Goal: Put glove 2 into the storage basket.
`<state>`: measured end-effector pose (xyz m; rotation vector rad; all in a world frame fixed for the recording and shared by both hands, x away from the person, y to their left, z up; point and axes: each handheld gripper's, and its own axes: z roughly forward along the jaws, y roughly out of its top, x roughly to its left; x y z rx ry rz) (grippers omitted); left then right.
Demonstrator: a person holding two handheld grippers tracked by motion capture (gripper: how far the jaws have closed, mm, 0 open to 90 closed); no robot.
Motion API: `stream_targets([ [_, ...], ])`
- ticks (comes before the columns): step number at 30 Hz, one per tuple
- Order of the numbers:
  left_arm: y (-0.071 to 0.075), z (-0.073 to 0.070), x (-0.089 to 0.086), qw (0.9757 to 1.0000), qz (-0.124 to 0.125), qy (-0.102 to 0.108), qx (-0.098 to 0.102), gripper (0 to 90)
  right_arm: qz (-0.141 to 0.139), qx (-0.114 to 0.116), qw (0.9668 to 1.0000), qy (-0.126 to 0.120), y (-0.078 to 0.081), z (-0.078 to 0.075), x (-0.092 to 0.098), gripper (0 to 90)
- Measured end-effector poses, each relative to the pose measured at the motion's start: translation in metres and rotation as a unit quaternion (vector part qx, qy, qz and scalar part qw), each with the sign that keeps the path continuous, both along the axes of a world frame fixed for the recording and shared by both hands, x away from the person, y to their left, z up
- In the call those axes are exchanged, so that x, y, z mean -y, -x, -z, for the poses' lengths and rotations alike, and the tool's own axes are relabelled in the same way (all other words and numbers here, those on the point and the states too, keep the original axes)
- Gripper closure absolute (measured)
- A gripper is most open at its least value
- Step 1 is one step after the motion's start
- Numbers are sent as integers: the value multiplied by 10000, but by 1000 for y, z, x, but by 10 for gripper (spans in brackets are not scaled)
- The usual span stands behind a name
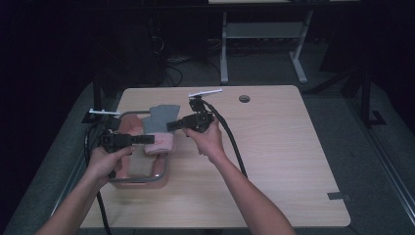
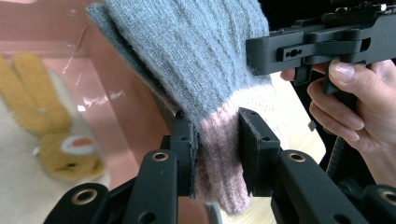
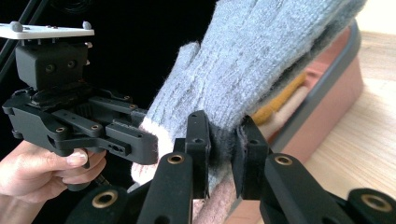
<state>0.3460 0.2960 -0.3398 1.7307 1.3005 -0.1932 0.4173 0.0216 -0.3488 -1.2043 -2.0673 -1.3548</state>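
A knitted glove, grey [image 1: 159, 119] with a pink cuff [image 1: 160, 143], hangs over a pink bin with a grey rim [image 1: 142, 180] at the table's left. My left gripper [image 1: 148, 139] is shut on the pink cuff [image 2: 219, 154]. From the right, my right gripper [image 1: 172, 125] is shut on the grey knit [image 3: 243, 70], its pads [image 3: 199, 140] pinching a fold. In the left gripper view the right gripper [image 2: 317, 44] is close beside the glove. The left gripper [image 3: 70, 121] appears at the left of the right gripper view.
In the bin [image 2: 116, 93] lies a cream cloth with a yellow bunny figure [image 2: 60, 144]. The wooden table [image 1: 284, 147] has a cable hole [image 1: 244, 98] at the back and a tape strip [image 1: 338, 196] near the right front. A desk frame [image 1: 224, 49] stands behind.
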Motion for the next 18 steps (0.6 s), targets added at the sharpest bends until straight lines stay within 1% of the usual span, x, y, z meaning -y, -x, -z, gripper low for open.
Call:
stream_targets([
  [1,0,0,-2,10000,17,-31,20,694,-13,-17,10000,-1,0,0,-1,782],
  [2,1,0,-3,10000,-16,-15,-14,694,-18,-5,10000,-7,-1,1,-3,782],
  [5,1,2,-7,10000,-24,-11,6,694,-44,-14,10000,-3,-1,2,-8,782],
  [6,2,2,-9,10000,-37,-15,-31,694,-59,-23,10000,-13,-1,2,-9,782],
  [9,2,3,-13,10000,-55,-12,-20,694,-92,-55,9999,-28,-2,4,-14,782],
  [12,3,4,-17,9999,-57,-40,-75,694,-130,-63,9999,-12,-3,6,-18,781],
  [18,4,8,-25,9999,-84,-30,-108,696,-192,-104,9998,-18,-3,10,-25,779],
])
